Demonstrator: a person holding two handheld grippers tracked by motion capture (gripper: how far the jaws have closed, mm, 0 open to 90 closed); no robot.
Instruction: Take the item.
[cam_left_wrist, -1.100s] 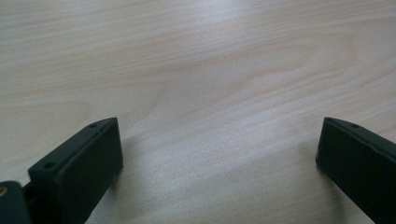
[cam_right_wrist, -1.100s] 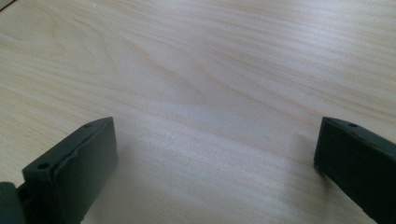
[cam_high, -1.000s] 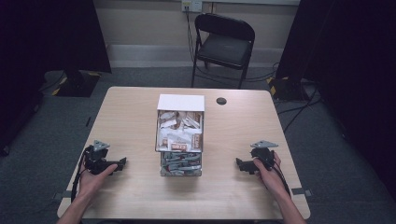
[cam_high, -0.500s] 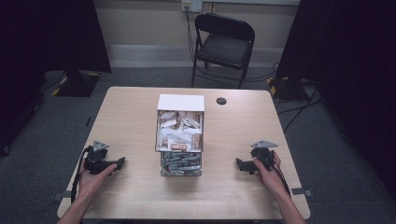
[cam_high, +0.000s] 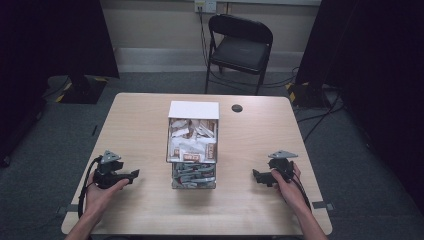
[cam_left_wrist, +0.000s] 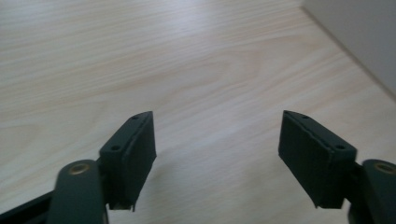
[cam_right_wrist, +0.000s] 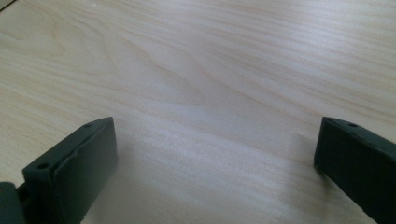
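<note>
High view: clear box (cam_high: 193, 150) of packets stands mid-bench (cam_high: 140, 125); left hand-held gripper (cam_high: 131, 175) sits well left of box, right hand-held gripper (cam_high: 256, 176) well right, both apart from it. Left gripper view: jaws have just been closing, now partly open w/ nothing between, white box wall at the upper right. Right gripper view: jaws wide, empty, bare wood below; risk: a one-sided approach could shove or tip the tall box.

Grey carpet floor (cam_high: 150, 82), black folding chair (cam_high: 240, 47) behind wood table (cam_high: 145, 120), beige wall (cam_high: 160, 22) w/ outlet (cam_high: 206, 5), dark curtains (cam_high: 55, 35) both sides.
</note>
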